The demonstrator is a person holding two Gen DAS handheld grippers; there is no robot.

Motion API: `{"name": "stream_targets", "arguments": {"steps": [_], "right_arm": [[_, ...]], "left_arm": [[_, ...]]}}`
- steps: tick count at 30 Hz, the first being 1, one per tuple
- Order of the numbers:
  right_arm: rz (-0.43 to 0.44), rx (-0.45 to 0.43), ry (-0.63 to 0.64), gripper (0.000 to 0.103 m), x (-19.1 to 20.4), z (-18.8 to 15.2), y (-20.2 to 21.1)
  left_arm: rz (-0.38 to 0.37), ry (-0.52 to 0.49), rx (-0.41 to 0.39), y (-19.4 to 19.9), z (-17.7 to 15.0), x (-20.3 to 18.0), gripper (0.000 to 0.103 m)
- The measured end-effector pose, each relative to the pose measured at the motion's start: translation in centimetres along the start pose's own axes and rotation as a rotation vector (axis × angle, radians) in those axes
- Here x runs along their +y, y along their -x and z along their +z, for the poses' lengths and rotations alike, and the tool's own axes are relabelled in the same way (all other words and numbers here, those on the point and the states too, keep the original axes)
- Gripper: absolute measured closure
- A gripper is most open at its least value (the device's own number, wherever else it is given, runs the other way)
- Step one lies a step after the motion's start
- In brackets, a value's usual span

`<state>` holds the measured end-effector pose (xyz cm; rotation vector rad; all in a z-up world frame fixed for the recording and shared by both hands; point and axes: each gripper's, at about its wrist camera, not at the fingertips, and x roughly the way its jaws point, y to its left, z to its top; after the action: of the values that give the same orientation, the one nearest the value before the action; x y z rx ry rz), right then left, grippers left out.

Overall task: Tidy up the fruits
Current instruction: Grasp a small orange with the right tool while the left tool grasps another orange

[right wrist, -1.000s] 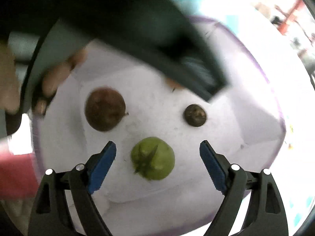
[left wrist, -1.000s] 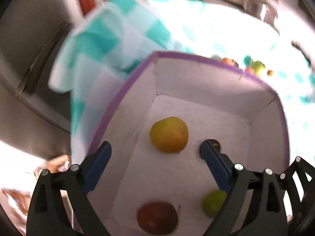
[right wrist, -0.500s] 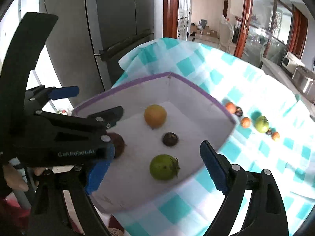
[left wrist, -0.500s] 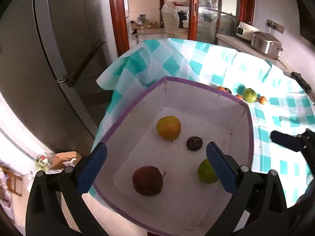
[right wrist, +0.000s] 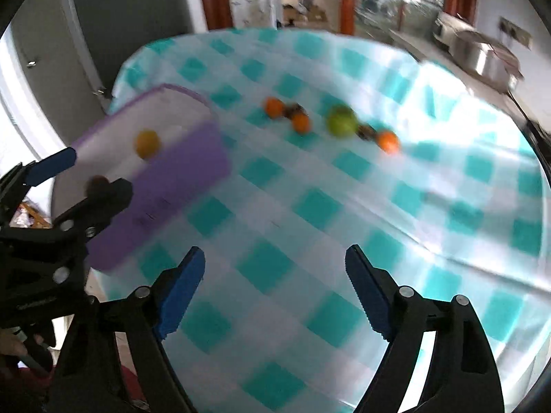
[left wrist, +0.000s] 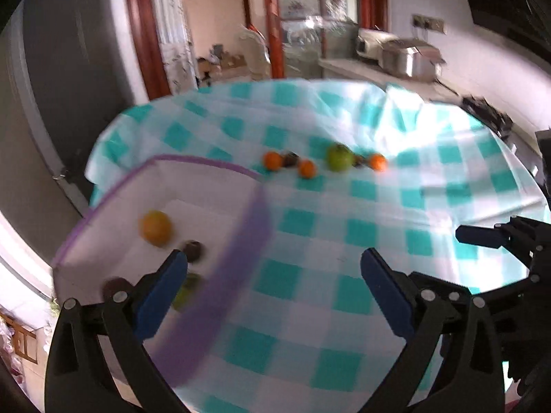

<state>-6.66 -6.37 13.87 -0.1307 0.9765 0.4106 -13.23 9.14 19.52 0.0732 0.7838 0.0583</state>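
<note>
Left tool (left wrist: 273, 268) wide open, empty | right tool (right wrist: 274, 265) wide open, empty | purple box (right wrist: 179, 172) holds 4 fruits | green fruit (right wrist: 341, 120) well beyond box

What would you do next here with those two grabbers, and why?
Probably reach the right gripper forward toward the loose fruit, maybe the green one. Both grippers are open and hold nothing; the left gripper is beside the purple-rimmed box, which already holds some fruit. A row of orange, green and dark fruits lies on the checked cloth.
</note>
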Motion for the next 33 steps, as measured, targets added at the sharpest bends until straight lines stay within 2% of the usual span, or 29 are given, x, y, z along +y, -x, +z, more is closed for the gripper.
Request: {"name": "stream_targets", "arguments": {"steps": [4,8,12,16,21,25,29,33], "right_arm": [[0.017,0.035,-0.081,0.023,-4.9,-3.2,-0.1],[0.016,0.065,-0.132,0.024,-7.9,-5.7,-1.1],[0.040,0.098,-0.202,0.029,-9.1,-7.1,-2.7],[0.029,0.106,-0.219,0.029,-10.0,-6.5,-3.9],[-0.074,0.104,-0.139,0.030,-11.2,-2.8,-5.9],[-0.096,0.089,-0.158,0.030,-13.7,3.0,-8.7],[-0.128,0.093,-0.172,0.035,-15.5,8.5,-13.7],[-0.151,0.090,-0.186,0.040,-16.9,12.3,-18.2]], "left_arm": [[-0.035,-0.032,0.060,-1.8,-0.5,-5.2,0.002],[-0.062,-0.097,0.108,-3.3,-1.2,-8.3,0.002],[-0.074,-0.127,0.168,-5.2,-1.8,-9.2,0.002],[-0.093,-0.133,0.223,-8.1,-1.9,-9.3,0.002],[-0.138,-0.075,0.228,-13.3,1.1,-9.3,0.002],[-0.152,-0.013,0.206,-17.4,4.6,-8.3,0.002],[-0.140,0.061,0.190,-22.6,7.4,-6.9,0.005],[-0.122,0.122,0.177,-27.0,9.1,-5.4,0.008]]}}
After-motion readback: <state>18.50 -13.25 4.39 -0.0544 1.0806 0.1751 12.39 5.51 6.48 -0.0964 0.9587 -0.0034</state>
